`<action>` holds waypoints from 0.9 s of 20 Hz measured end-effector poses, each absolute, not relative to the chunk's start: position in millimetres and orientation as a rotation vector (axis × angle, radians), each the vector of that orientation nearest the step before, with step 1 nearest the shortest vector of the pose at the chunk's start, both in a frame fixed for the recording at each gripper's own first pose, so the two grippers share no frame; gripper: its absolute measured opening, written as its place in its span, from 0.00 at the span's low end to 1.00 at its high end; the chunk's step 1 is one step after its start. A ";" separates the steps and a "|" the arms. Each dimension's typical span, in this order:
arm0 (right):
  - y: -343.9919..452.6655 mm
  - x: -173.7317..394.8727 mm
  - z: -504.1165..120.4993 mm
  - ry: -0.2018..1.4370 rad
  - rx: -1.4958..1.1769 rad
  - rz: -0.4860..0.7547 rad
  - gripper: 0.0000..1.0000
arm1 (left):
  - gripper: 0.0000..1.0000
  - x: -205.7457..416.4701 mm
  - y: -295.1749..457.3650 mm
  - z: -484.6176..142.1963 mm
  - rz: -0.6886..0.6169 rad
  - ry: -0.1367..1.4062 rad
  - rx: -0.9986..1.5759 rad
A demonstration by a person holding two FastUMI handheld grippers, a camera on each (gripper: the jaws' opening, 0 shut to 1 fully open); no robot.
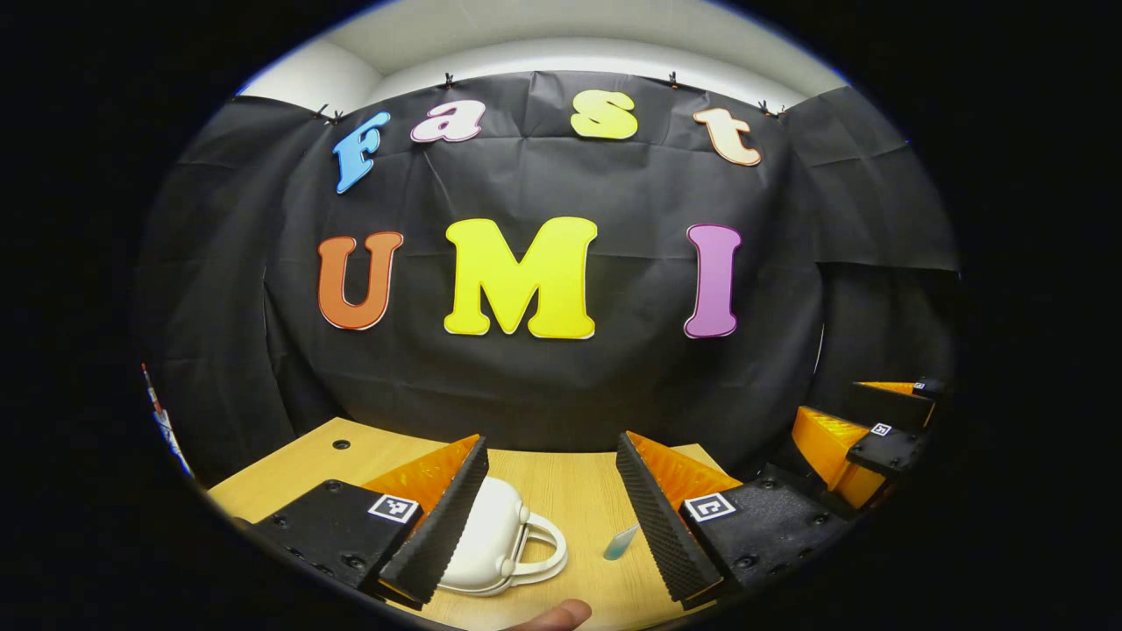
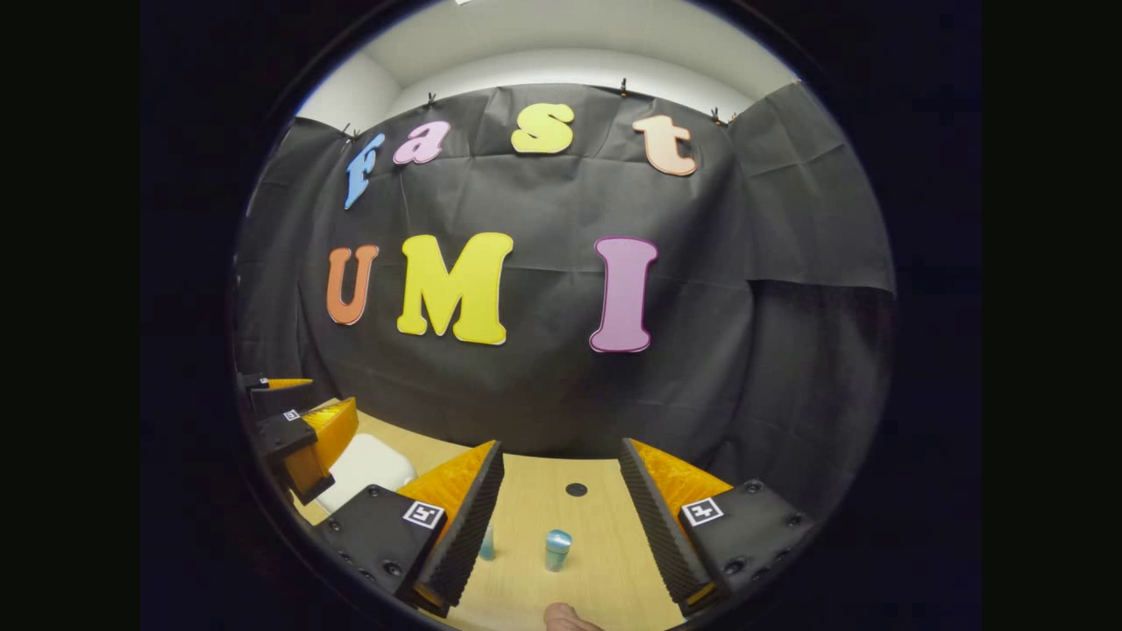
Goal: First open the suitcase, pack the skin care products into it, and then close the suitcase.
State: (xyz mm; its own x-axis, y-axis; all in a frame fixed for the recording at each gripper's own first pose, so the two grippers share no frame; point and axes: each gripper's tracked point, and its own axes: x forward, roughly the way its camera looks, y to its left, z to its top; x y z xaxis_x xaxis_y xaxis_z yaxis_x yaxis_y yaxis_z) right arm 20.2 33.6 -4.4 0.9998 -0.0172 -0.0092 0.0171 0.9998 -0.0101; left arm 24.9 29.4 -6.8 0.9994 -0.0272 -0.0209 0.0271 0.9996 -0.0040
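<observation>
The right gripper (image 2: 561, 526) hovered over the wooden table (image 2: 605, 543), jaws apart and holding nothing. Between its fingers stood a teal bottle (image 2: 557, 549); a second one (image 2: 486, 543) sat beside the left finger. At nine o'clock, the left gripper (image 2: 294, 421) hung above the white suitcase (image 2: 364, 469).

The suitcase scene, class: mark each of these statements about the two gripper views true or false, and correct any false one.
1. The white suitcase lies closed on the wooden table. True.
2. The left gripper is shut on the suitcase handle. False: it is open, holding nothing.
3. A small blue bottle stands on the table between the right gripper fingers. True.
4. The bottle lies inside the suitcase. False: it stands on the table, outside it.
</observation>
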 end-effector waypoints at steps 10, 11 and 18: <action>26.3 17.0 -10.9 0.031 -0.015 -0.115 0.80 | 0.94 39.9 36.9 -44.7 -0.088 0.050 0.090; 21.9 13.7 -12.1 0.033 -0.015 -0.140 0.80 | 0.94 40.5 38.4 -54.1 -0.103 0.050 0.122; -5.6 -10.1 -20.9 0.016 -0.056 -0.266 0.80 | 0.98 55.6 32.3 -130.5 -0.178 0.022 0.493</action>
State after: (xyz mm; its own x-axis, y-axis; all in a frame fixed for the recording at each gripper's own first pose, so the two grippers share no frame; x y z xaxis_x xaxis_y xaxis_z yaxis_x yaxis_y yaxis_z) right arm -10.1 -5.6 -20.9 0.9648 -0.2629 -0.0087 0.2620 0.9634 -0.0571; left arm 55.6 32.3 -130.5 0.9843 -0.1646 -0.0643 0.1755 0.8658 0.4686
